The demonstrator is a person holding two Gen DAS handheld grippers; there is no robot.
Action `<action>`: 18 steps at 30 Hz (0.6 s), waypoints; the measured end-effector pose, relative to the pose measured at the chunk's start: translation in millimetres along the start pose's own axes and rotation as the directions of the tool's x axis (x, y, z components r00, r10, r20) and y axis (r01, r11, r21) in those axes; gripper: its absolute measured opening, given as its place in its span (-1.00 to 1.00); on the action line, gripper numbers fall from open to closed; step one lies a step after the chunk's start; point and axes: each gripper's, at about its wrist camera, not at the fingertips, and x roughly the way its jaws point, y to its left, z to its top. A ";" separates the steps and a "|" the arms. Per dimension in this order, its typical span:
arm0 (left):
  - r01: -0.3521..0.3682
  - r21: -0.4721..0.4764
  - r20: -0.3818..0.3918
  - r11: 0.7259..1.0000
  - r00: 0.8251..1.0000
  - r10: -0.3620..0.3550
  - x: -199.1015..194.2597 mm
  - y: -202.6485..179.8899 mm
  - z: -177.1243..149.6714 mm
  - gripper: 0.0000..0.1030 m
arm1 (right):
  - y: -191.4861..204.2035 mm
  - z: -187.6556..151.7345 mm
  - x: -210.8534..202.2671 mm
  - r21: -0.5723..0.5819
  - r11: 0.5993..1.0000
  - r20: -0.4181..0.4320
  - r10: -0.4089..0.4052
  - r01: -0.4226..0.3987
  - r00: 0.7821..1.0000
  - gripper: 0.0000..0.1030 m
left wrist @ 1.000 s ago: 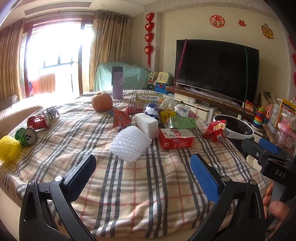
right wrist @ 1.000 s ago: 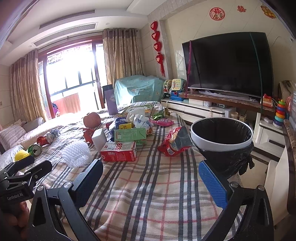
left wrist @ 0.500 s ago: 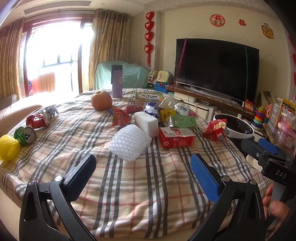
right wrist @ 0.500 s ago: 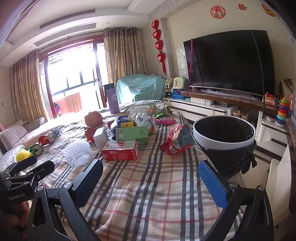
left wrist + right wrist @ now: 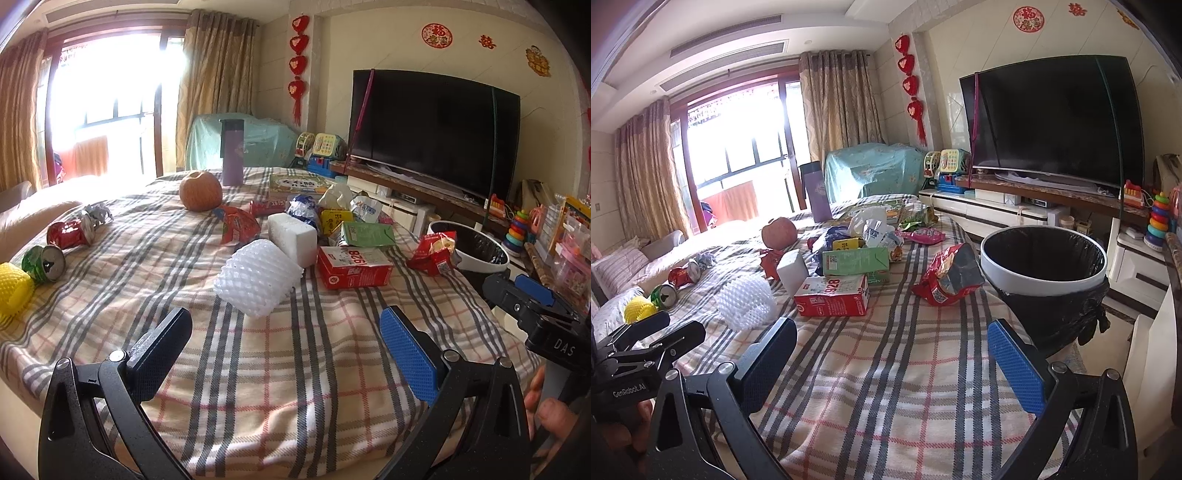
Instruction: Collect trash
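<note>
Both wrist views look low across the plaid blanket [image 5: 280, 369], sharing its central litter and the bin [image 5: 1043, 273].

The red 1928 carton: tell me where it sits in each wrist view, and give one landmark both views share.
Left wrist view: the red 1928 carton lies right of centre, just right of the white foam net.
Right wrist view: the carton lies left of centre, in front of the green carton.
Shared landmark: the black-lined trash bin, to the carton's right in both.

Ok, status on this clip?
Left gripper open, empty. Right gripper open, empty. Trash on blanket, bin at its right edge. Nothing in the way.
</note>
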 end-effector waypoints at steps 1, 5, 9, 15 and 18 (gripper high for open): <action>-0.001 -0.003 -0.008 1.000 1.000 0.001 2.2 0.7 0.0 1.00 | -0.8 0.5 1.7 0.001 1.000 -0.003 0.000 0.000 1.000 1.00; -0.012 -0.012 -0.037 1.000 0.999 0.012 11.3 4.3 -0.1 1.00 | -7.7 3.0 6.2 0.011 1.000 -0.015 0.002 -0.002 1.000 0.99; -0.026 -0.017 -0.065 1.000 0.998 0.025 21.3 8.8 2.5 1.00 | -13.7 8.6 13.5 0.010 1.000 -0.034 0.008 -0.008 0.999 0.99; -0.036 -0.043 -0.100 0.998 0.994 0.031 39.5 19.9 16.2 1.00 | -27.8 19.3 31.8 0.040 0.999 -0.075 0.028 -0.025 0.997 0.87; -0.043 -0.039 -0.114 0.998 0.993 0.038 47.9 23.0 21.4 1.00 | -34.5 23.5 46.8 0.060 0.998 -0.111 0.043 -0.036 0.993 0.67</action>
